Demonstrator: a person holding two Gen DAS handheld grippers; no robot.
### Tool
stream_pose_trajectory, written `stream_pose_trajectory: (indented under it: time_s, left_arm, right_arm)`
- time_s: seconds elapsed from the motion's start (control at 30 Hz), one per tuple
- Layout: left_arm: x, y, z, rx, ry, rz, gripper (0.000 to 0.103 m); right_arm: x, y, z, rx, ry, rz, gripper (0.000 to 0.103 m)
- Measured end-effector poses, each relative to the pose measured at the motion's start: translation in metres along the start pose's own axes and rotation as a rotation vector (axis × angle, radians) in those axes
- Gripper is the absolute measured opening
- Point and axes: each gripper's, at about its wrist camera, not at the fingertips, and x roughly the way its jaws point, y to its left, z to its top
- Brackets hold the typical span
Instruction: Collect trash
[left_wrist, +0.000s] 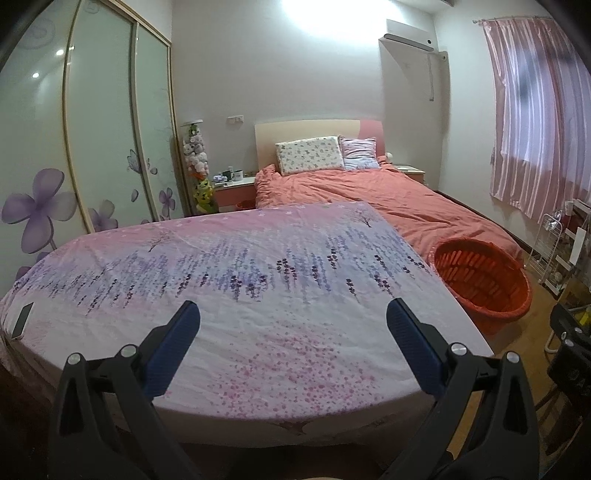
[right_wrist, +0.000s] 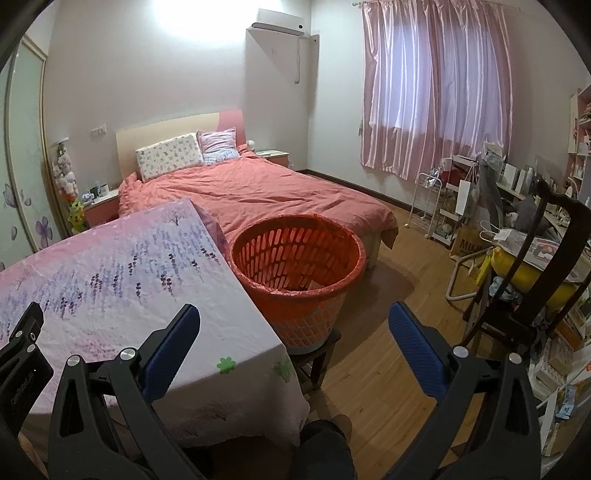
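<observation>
An orange slotted basket (right_wrist: 295, 258) lined with a red bag stands on a small stool beside a table covered with a pink and purple flowered cloth (left_wrist: 240, 280). The basket also shows at the right in the left wrist view (left_wrist: 480, 280). Something pale lies at its bottom. My left gripper (left_wrist: 293, 310) is open and empty above the cloth's near part. My right gripper (right_wrist: 293, 314) is open and empty, over the table's right corner and just in front of the basket. No loose trash shows on the cloth.
A phone (left_wrist: 22, 319) lies at the cloth's left edge. A bed with an orange quilt (right_wrist: 266, 192) stands behind the table. A dark chair (right_wrist: 535, 266), a wire rack (right_wrist: 428, 206) and a cluttered desk fill the right side. A wardrobe (left_wrist: 92, 140) stands at the left.
</observation>
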Motion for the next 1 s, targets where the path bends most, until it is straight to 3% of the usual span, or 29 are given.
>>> stream_pose_trajectory:
  time_s: [1.0]
  left_arm:
    - [-0.0053,0.0102,0.0005,-0.039,0.011,0.017,0.099]
  right_arm:
    - [-0.0034,0.0081,0.0015,-0.011,0.024,0.024,0.101]
